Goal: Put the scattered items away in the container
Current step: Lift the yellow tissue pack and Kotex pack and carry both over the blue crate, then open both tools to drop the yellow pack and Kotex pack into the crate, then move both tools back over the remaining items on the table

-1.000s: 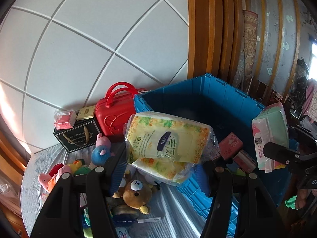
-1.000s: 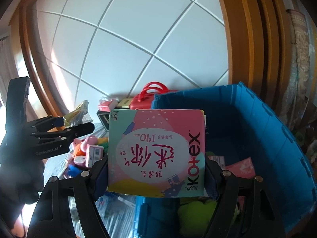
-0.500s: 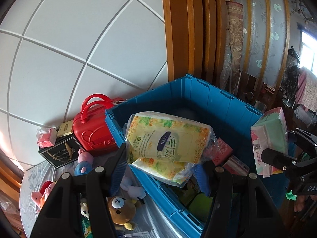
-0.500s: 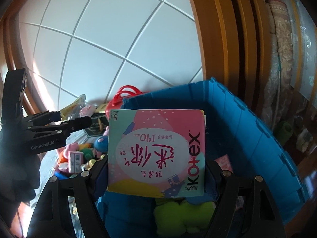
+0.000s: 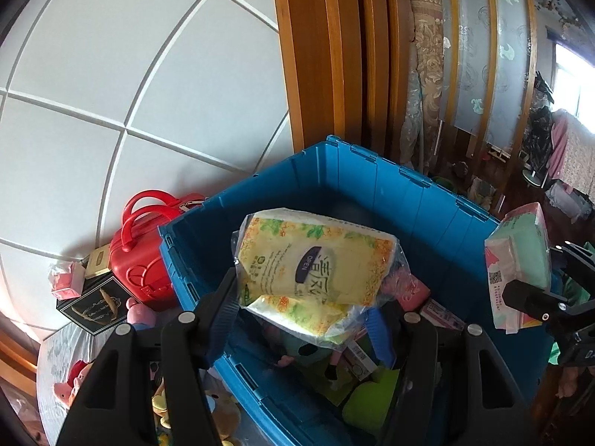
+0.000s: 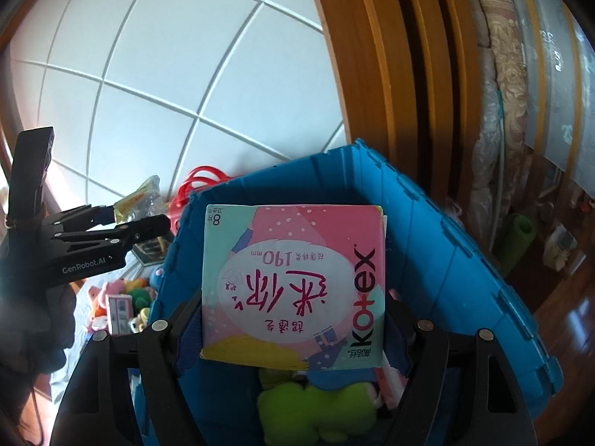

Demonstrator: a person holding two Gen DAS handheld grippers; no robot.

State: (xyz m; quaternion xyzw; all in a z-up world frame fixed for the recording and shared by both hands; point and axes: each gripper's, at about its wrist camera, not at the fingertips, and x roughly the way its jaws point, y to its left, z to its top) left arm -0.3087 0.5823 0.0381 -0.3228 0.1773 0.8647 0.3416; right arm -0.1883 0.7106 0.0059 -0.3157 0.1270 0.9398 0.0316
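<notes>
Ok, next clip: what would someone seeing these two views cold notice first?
Each hand-held gripper carries a packet over the big blue crate: the left one clamps a yellow tissue pack in crinkly plastic, the right one a pink and mint Kotex pack. Beside the crate's left wall stands a red toy suitcase, with plush toys scattered below it.

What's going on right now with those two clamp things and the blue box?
Left tongs gripping a yellow plastic tissue pack. Right tongs gripping a pink-and-mint Kotex packet. Both over the open blue plastic crate. Nothing blocking the drop.
</notes>
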